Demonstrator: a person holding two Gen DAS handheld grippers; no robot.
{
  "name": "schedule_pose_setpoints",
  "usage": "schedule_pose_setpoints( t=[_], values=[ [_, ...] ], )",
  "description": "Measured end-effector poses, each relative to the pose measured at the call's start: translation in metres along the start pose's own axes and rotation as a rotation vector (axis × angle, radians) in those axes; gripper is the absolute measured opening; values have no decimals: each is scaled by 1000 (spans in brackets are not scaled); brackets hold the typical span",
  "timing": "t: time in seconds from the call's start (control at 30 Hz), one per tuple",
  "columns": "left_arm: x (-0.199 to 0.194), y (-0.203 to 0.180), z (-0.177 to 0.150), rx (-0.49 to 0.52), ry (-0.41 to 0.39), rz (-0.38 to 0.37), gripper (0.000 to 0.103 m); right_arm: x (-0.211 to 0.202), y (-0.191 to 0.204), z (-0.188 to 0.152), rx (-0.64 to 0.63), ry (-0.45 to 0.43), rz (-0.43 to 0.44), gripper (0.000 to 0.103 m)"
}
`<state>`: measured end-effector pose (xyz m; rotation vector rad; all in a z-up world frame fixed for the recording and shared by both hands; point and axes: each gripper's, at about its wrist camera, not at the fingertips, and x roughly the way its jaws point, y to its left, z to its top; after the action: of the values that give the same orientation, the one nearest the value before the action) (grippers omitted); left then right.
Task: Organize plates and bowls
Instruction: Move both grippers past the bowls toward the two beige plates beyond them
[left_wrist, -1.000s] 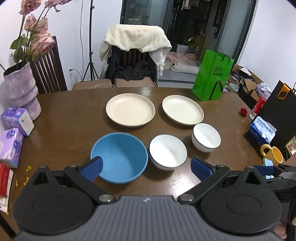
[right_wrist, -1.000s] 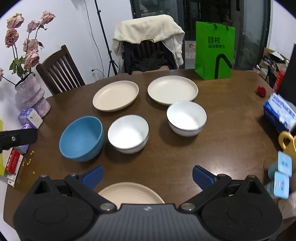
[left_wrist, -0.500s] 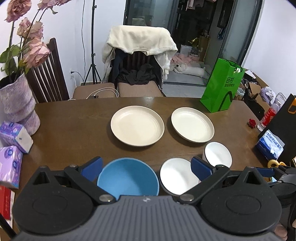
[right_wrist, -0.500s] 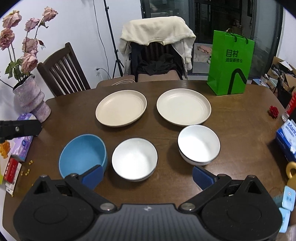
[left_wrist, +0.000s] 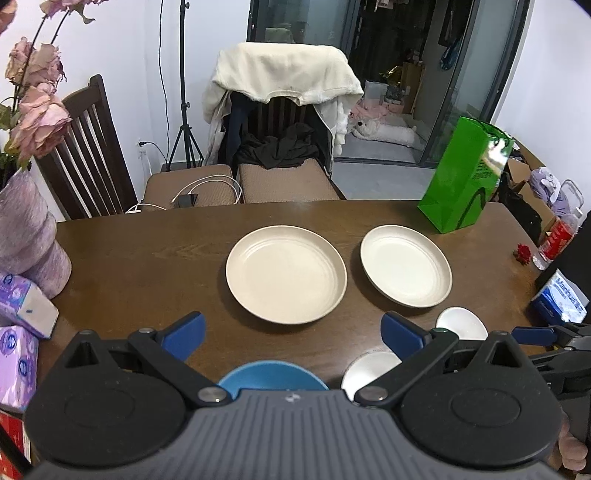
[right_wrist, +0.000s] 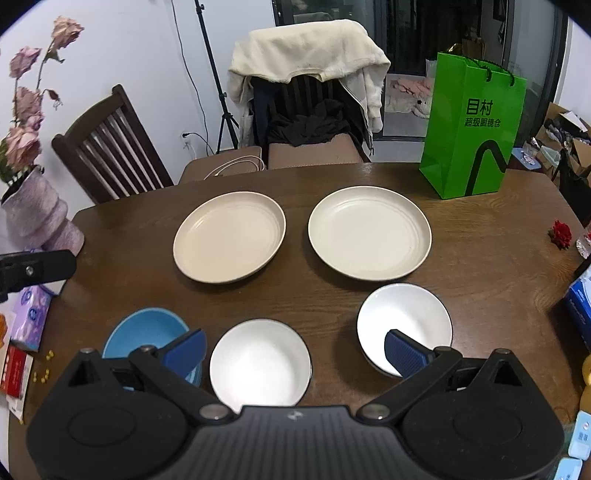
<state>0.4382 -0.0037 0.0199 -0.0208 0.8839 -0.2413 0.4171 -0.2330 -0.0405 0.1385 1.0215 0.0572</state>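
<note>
Two cream plates (right_wrist: 229, 242) (right_wrist: 369, 232) lie side by side mid-worktop (right_wrist: 480, 266); nearer, a blue bowl (right_wrist: 144, 330) and two white bowls (right_wrist: 258, 362) (right_wrist: 404, 317) form a row. Left hand-held gripper (left_wrist: 291, 330) and right hand-held gripper (right_wrist: 295, 349) hover above, fingers apart, empty.

green bag (right_wrist: 474, 129) reads "目村"; blue box (left_wrist: 561, 300) reads "manhua".

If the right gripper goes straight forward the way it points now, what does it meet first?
Probably the middle white bowl, which lies directly between the open fingers of the right gripper. Height is unclear, so it might pass above the bowl towards the two cream plates.
</note>
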Motion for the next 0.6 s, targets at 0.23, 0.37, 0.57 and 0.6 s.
schedule_pose_setpoints(
  t=[0.23, 0.37, 0.57, 0.6],
  values=[
    [28, 13, 22, -13, 19, 19, 103, 32, 0, 28, 31, 22, 30, 103],
    [47, 24, 38, -22, 34, 33, 103, 52, 6, 49, 43, 36, 43, 103],
    [75, 40, 60, -37, 43, 62, 103, 79, 25, 78, 40, 53, 58, 103],
    [80, 43, 64, -39, 48, 66, 103, 84, 28, 81, 40, 55, 59, 103]
  ],
)
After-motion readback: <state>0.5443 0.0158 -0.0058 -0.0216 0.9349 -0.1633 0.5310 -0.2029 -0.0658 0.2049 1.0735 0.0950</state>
